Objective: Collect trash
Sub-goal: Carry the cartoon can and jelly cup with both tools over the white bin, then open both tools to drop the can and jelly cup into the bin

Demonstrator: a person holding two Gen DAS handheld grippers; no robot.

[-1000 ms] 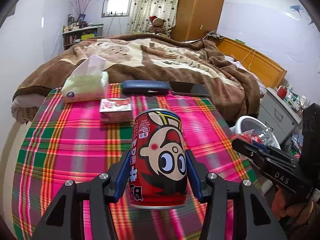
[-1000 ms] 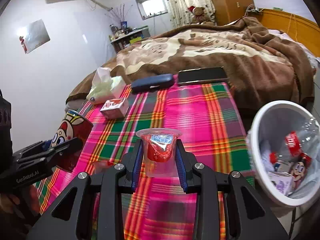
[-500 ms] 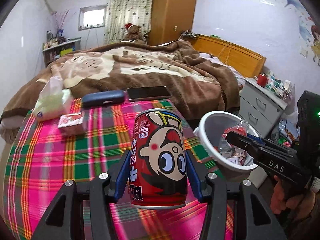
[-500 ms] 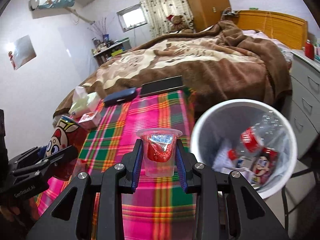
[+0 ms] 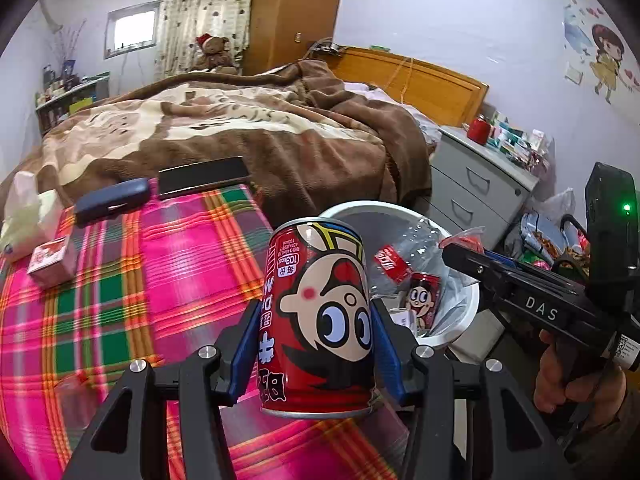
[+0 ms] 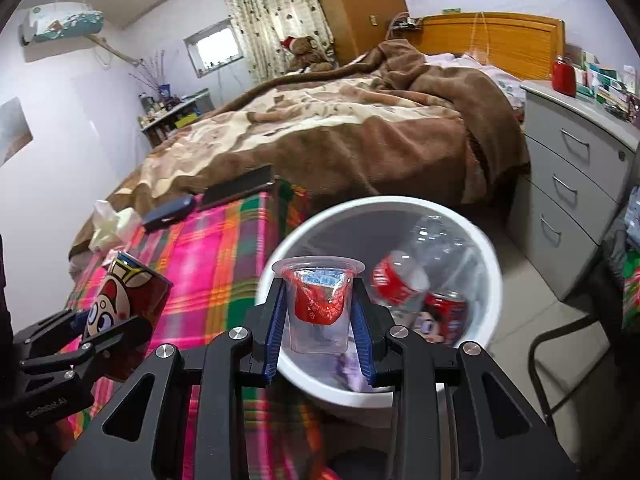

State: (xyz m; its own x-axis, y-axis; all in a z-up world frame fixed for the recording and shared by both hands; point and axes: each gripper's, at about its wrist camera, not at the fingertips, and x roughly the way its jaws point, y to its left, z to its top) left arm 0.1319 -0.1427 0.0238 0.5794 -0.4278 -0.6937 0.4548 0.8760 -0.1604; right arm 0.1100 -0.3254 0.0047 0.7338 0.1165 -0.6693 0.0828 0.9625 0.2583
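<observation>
My left gripper (image 5: 316,344) is shut on a red cartoon drink can (image 5: 318,312), held upright above the right edge of the plaid table, left of the white trash bin (image 5: 468,312). It also shows in the right wrist view (image 6: 124,296). My right gripper (image 6: 318,320) is shut on a clear plastic cup (image 6: 318,304) with a red wrapper inside, held over the near left part of the bin (image 6: 492,264). The bin holds a plastic bottle (image 6: 400,276), another red can (image 6: 444,312) and paper.
The plaid-covered table (image 5: 120,280) carries a small pink box (image 5: 50,260), a tissue pack (image 5: 24,212), a dark blue case (image 5: 112,200) and a black tablet (image 5: 200,176). A bed (image 6: 340,120) stands behind. Grey drawers (image 6: 572,168) stand right of the bin.
Both grippers have moved right, away from the table's middle toward the bin. The cup now hangs over the bin's opening; the can is close beside its rim.
</observation>
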